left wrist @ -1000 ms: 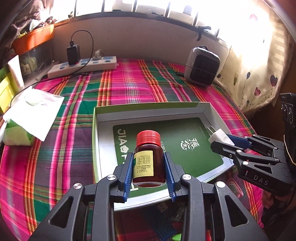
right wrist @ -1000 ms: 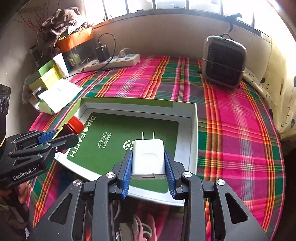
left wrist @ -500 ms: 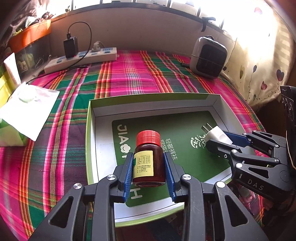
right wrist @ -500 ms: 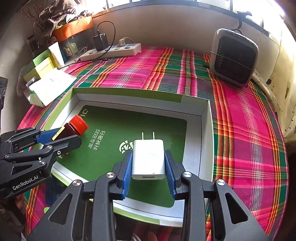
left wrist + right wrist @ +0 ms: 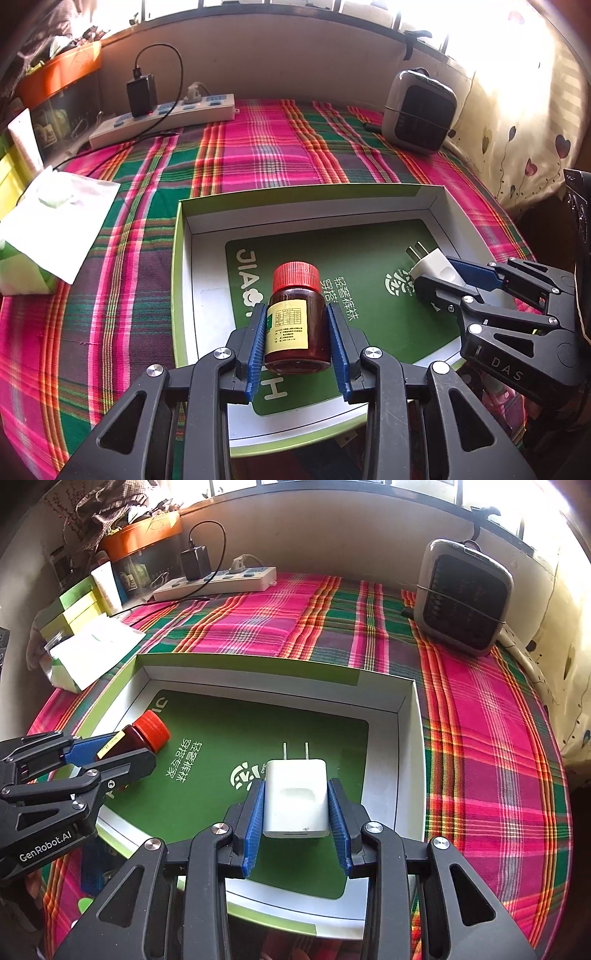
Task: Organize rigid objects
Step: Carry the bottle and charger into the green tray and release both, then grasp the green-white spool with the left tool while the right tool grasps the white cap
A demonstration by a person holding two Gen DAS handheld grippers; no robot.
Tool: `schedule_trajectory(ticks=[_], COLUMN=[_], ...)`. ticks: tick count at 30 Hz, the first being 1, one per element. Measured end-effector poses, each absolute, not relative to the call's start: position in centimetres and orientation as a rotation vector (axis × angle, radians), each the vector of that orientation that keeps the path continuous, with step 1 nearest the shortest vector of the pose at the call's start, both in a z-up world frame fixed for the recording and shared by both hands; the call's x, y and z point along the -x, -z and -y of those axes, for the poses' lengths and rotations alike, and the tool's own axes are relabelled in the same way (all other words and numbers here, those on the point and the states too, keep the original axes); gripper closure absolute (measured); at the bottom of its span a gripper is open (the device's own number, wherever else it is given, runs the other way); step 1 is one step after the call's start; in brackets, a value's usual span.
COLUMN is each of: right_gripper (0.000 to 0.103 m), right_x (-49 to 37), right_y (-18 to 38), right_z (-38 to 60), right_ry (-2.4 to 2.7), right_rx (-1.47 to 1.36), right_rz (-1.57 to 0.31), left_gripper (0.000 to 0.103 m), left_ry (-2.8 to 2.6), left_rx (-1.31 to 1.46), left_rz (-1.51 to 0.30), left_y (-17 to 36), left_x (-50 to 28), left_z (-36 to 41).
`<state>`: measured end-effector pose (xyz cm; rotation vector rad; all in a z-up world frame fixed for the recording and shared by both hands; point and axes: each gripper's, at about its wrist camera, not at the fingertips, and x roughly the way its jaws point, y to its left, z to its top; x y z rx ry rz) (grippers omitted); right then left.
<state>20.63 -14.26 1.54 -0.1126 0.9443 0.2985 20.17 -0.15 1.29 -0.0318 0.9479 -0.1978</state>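
Observation:
My left gripper (image 5: 296,325) is shut on a brown bottle (image 5: 295,321) with a red cap and yellow label, held over the left part of a shallow green-rimmed box (image 5: 181,236) with a green printed floor. My right gripper (image 5: 295,803) is shut on a white plug adapter (image 5: 295,797), prongs pointing away, over the box's right part (image 5: 406,746). In the left wrist view the right gripper (image 5: 443,277) holds the adapter (image 5: 432,264) at the right. Seen from the right wrist, the left gripper (image 5: 114,751) and the bottle (image 5: 142,736) are at the left.
The box lies on a pink and green plaid cloth (image 5: 258,158). A white power strip (image 5: 162,118) with a black charger is at the back, a small grey heater (image 5: 419,110) back right, a tissue pack (image 5: 48,225) and green boxes (image 5: 74,605) to the left.
Both grippers have moved forward over the box with their loads; the box sits nearer and lower in both views. Grips are unchanged.

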Motion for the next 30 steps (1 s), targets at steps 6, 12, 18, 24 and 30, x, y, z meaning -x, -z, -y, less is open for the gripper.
schedule_trajectory(ticks=[6,12,18,24,30], right_gripper=[0.066,0.057,0.056,0.056,0.056], right_x=[-20.3,-19.2,-17.3,-15.3,-13.1], right_y=[-1.8,-3.1,-4.5,-5.4,-5.7], right_z=[14.6,14.9,14.9,14.9,15.2], right_ry=[-0.286,-0.276,-0.260,-0.236,-0.238], right_rx=[0.094,0.093,0.099,0.105,0.095], right_rz=[-0.929,-0.882,-0.830,-0.796,-0.785], left_gripper=[0.071,0.067,0.065,0.065,0.064], left_ry=[0.191,0.188,0.204,0.206,0.217], left_rx=[0.060,0.073,0.071,0.064,0.073], left_rz=[-0.941,-0.921,-0.895,-0.870,-0.850], left_y=[-1.6,-2.3,-3.3,-4.2,-4.6], left_x=[-19.9,-18.8,-16.9,-14.6,-12.2], left_z=[-0.2,-0.3,0.0,0.0,-0.2])
